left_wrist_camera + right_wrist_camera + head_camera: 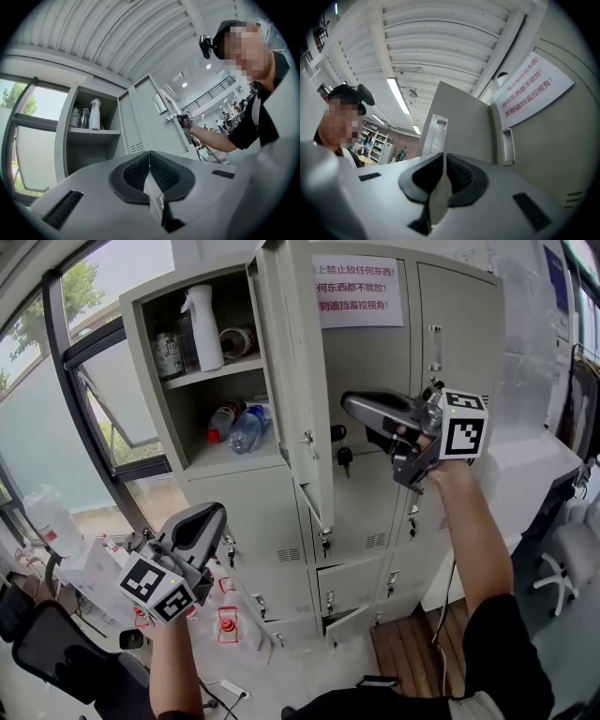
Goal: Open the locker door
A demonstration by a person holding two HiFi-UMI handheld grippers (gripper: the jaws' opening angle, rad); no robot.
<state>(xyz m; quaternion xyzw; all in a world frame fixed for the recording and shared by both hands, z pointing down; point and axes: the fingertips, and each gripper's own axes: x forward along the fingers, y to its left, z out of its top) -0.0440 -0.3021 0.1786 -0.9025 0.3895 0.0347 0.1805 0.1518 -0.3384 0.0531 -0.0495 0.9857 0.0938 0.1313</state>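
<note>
A white sign (356,292) on the grey locker (253,521) had red Chinese writing, with lines ending "任何东西都不能放!" and "遮挡监控视角!". The open door hid its left edge.

The locker door (295,381) at the top left stood tall and open. It was swung out to the near side, and its top was cut off.

Behind it were a white spray bottle (202,329) and lying plastic bottles (246,426). The jar labels were too small to read.

The right gripper (349,407) was by the hanging keys (343,457), its jaws almost together and holding nothing. The left gripper (217,514) was low on the left, clenched and empty.
</note>
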